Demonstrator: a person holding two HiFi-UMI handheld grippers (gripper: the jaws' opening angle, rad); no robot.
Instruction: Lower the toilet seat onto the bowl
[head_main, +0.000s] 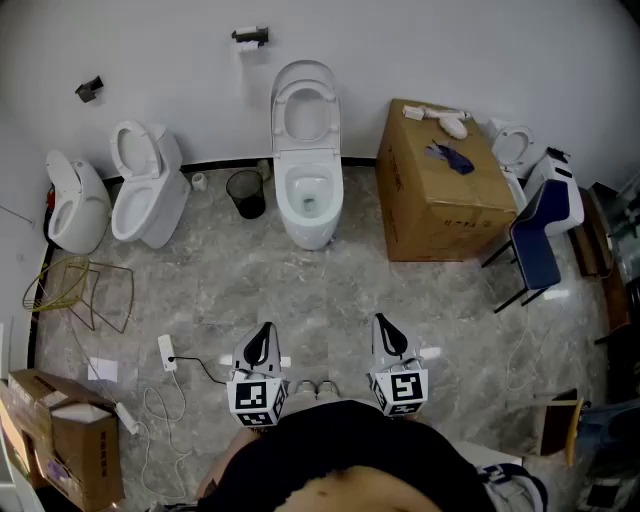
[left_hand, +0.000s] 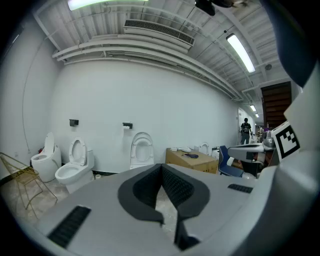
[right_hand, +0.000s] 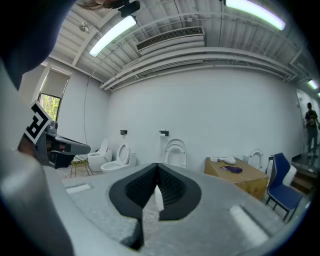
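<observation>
Left tongs (head_main: 262, 335) and right tongs (head_main: 385, 328) pressed together, empty, well apart from raised seat (head_main: 306, 78); approach, tip its top edge forward, ease onto bowl (head_main: 312, 225)

The grey marbled floor (head_main: 340, 300) bears a toilet (head_main: 308, 200), cardboard box (head_main: 440, 200) and bin (head_main: 246, 193)

The head view looks steeply down from above the person onto the floor (head_main: 330, 290), facing the white wall (head_main: 400, 50), far from it. The left tool (left_hand: 161, 169) view and right tool (right_hand: 156, 167) view sit low, nearly level, each looking along its own jaws toward that wall. All three share the middle toilet (head_main: 307, 190) and the cardboard box (head_main: 440, 190).
</observation>
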